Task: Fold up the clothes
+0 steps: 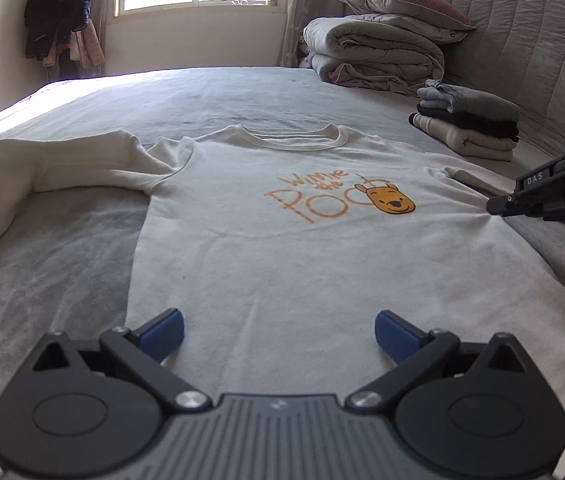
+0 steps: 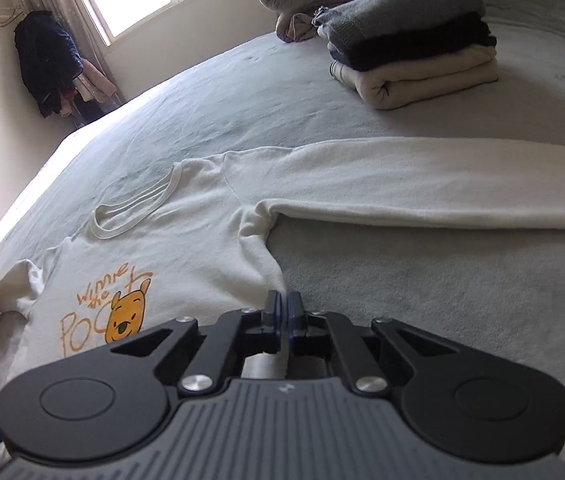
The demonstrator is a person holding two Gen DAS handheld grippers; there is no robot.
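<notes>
A white long-sleeved shirt (image 1: 282,256) with an orange Winnie the Pooh print lies face up and flat on the grey bed, sleeves spread to both sides. My left gripper (image 1: 279,330) is open and empty, low over the shirt's lower body. My right gripper (image 2: 283,307) is shut on the shirt's side edge just below the armpit; it also shows in the left wrist view (image 1: 498,205) at the shirt's right edge. In the right wrist view the shirt (image 2: 186,232) spreads left and one sleeve (image 2: 442,184) runs off to the right.
A stack of folded clothes (image 1: 470,120) sits on the bed at the right, near the padded headboard (image 1: 530,48). Folded quilts and a pillow (image 1: 382,40) lie behind it. Coats hang (image 1: 58,16) by the window. Grey bedsheet (image 1: 62,260) surrounds the shirt.
</notes>
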